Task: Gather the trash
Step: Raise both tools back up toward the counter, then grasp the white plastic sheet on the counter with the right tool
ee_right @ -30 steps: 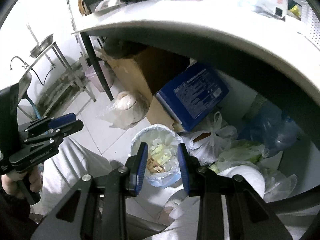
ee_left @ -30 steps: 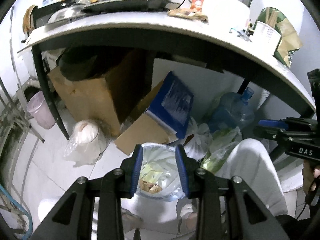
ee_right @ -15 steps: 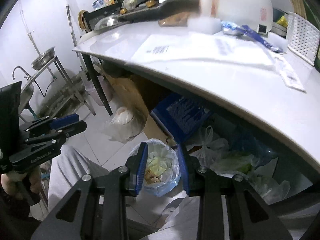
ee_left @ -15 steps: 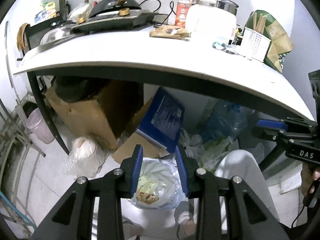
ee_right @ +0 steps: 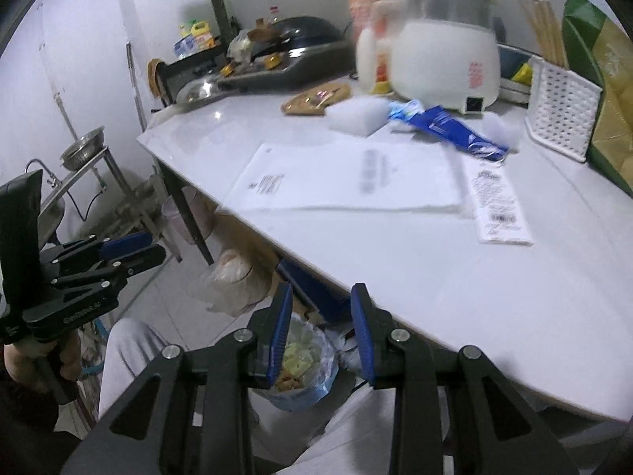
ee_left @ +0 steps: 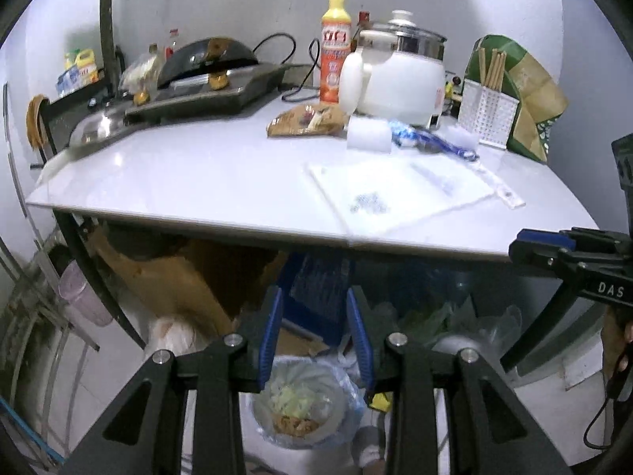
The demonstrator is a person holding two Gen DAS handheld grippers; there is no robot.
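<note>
Both jaws part-spread, empty: left hand-held gripper (ee_left: 314, 330), right hand-held gripper (ee_right: 321, 326). Trash on the bench (ee_right: 455, 277): blue wrapper (ee_right: 451, 128), paper strip (ee_right: 499, 208), large sheet (ee_right: 348, 180). Lined bin (ee_left: 304, 403) on the floor below. Flat paper may slide from your pads; a wide sweep could knock the white cooker (ee_right: 445, 63).
</note>
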